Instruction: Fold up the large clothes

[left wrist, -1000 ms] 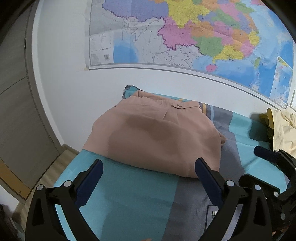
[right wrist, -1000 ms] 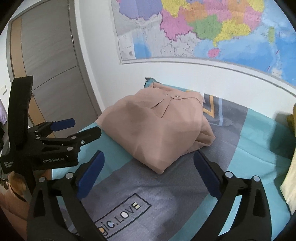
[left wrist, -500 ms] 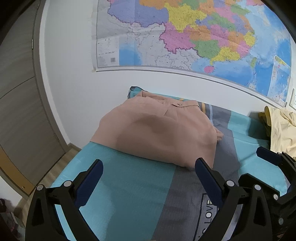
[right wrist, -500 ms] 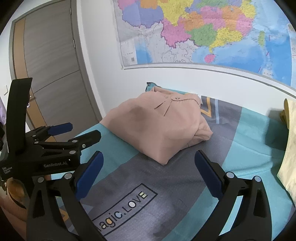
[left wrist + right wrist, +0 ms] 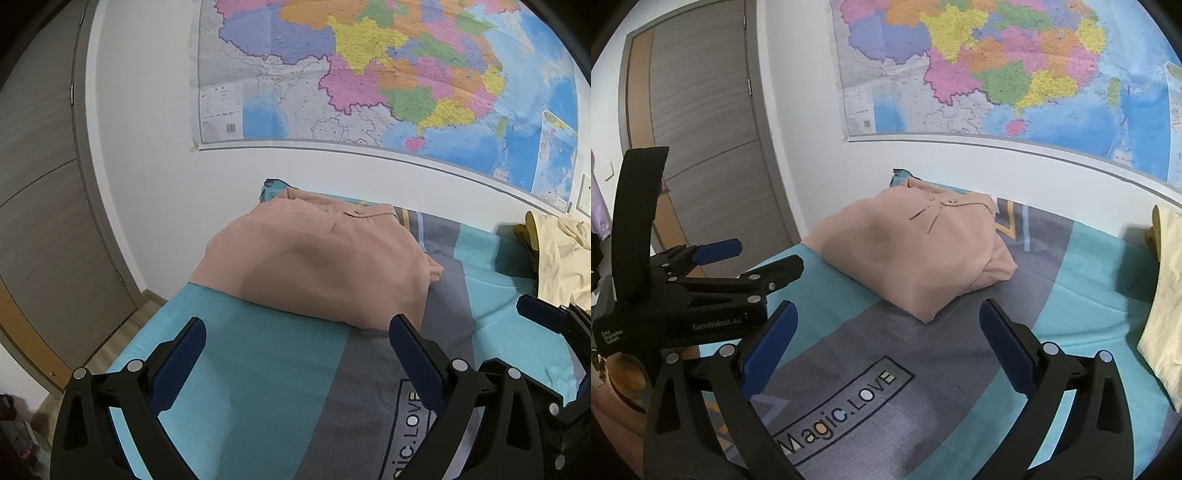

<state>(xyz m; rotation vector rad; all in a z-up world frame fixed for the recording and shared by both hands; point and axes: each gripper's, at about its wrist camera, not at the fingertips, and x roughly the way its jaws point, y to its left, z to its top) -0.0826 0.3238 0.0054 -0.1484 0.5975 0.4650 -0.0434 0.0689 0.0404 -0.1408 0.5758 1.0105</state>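
A folded pink garment (image 5: pixel 325 266) lies at the far left corner of the bed, collar toward the wall; it also shows in the right wrist view (image 5: pixel 916 251). My left gripper (image 5: pixel 295 339) is open and empty, held above the bedsheet just short of the garment's near edge. My right gripper (image 5: pixel 886 325) is open and empty, a little back from the garment's near corner. The left gripper (image 5: pixel 738 258) also shows from the side at the left of the right wrist view.
The bed has a teal and grey sheet (image 5: pixel 960 369) printed "Magic.LOVE". A cream-yellow garment (image 5: pixel 561 258) lies at the right, also in the right wrist view (image 5: pixel 1167 302). A wall map (image 5: pixel 369 74) hangs behind. A grey door (image 5: pixel 701 129) stands left of the bed.
Both grippers have drawn back and up from the folded pink garment, which now looks smaller and farther. Both stayed open and empty.
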